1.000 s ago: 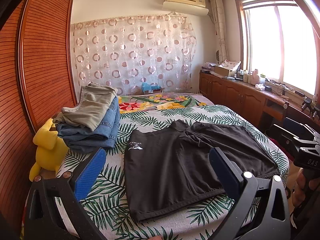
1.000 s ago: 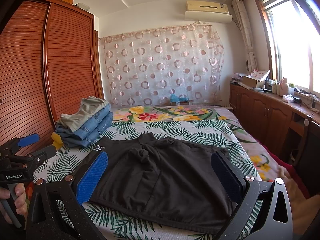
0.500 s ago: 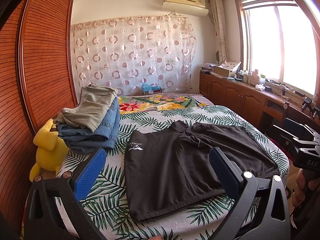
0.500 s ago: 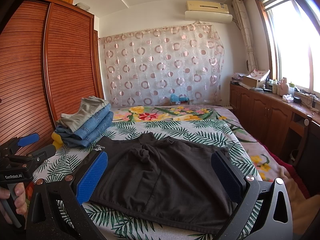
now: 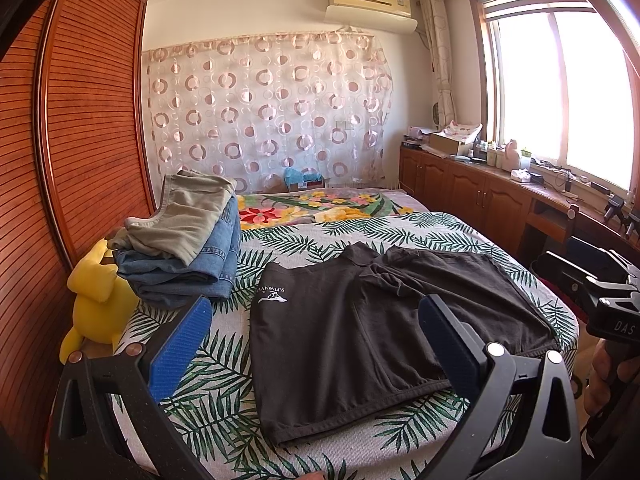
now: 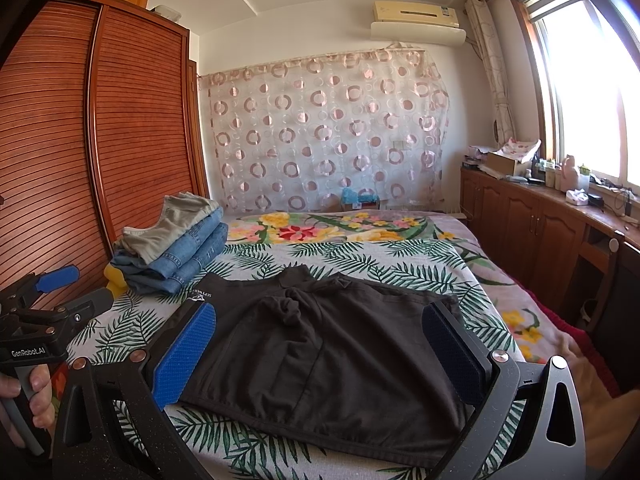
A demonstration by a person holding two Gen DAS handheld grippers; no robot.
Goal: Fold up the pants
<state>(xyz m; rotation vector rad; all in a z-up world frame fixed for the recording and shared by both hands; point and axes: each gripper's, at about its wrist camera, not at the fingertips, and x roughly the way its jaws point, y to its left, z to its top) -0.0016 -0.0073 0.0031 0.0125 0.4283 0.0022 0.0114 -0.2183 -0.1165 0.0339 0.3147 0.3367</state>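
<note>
So this looks like the very start of the job. The black pants are lying spread out flat on the bed, on the palm-leaf cover, with the waistband along the near edge and a small white logo near the far left corner. There's a bit of bunched-up fabric around the middle at the far side, where the two legs meet, so it isn't perfectly smooth. No fold has been made yet as far as the pictures show.

Both claws hang over the near edge of the bed, not touching the cloth. The left claw is spread wide with nothing between its blue pads, and it sits over the left half of the pants. The right claw is just as wide open and also empty, framing the middle and right part of the garment. In each view a hand can be seen holding the other claw's handle off to the side.

Over at the far left of the bed there's a pile of folded clothes, jeans with something beige on top, next to a yellow plush toy. That's probably where finished pieces go.

Next move, by the look of it: drop both claws down to the cloth, pinch one side at its near and far corners, then carry that side across onto the other. The grip has to catch just the fabric and not the bed cover underneath.
</note>
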